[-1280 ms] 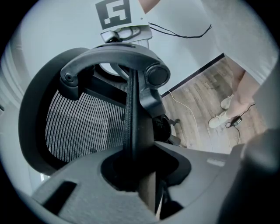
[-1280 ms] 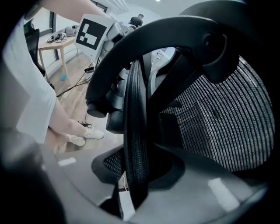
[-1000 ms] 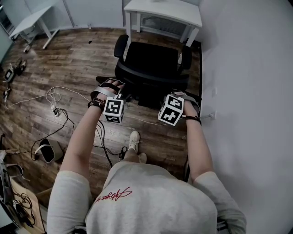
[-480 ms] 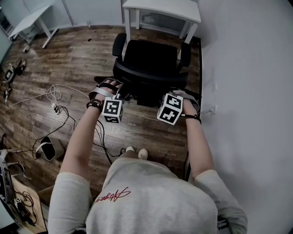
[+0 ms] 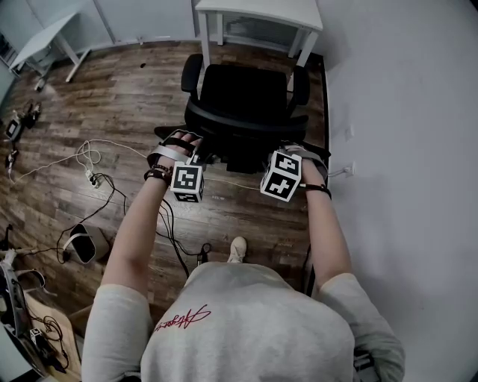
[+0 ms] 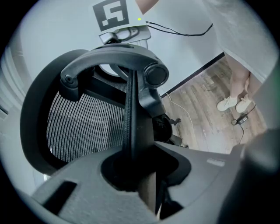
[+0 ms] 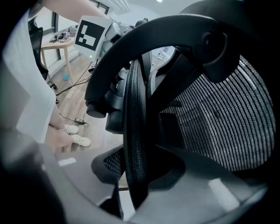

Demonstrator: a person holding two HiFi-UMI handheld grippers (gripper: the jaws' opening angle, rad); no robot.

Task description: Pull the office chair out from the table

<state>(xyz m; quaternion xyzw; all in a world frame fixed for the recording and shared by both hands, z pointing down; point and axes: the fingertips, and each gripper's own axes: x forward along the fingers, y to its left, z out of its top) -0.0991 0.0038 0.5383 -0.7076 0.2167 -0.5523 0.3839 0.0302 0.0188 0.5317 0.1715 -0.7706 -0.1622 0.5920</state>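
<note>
Black mesh office chair (image 5: 246, 101) farther from white table (image 5: 258, 11). Left gripper (image 6: 140, 168), right gripper (image 7: 135, 173) pinch backrest rim (image 6: 131, 109); white floor cable (image 5: 231, 183), 6 o'clock, could snag it.

At the top of the head view, hard by the wall (image 5: 403, 112) on the right: counter (image 5: 258, 13). Just before it, office chair (image 5: 246, 93), seat toward the counter, backrest (image 5: 246, 130) toward the person. On the backrest's left edge, left claw (image 6: 140, 173); on its right edge, right claw (image 7: 135, 173), rim between the jaws of each. Left of the chair, on the floor (image 5: 127, 89), cables (image 5: 88, 157). Far upper left, a second counter (image 5: 45, 41). Below the chair, between the arms, a shoe (image 5: 237, 248).
</note>
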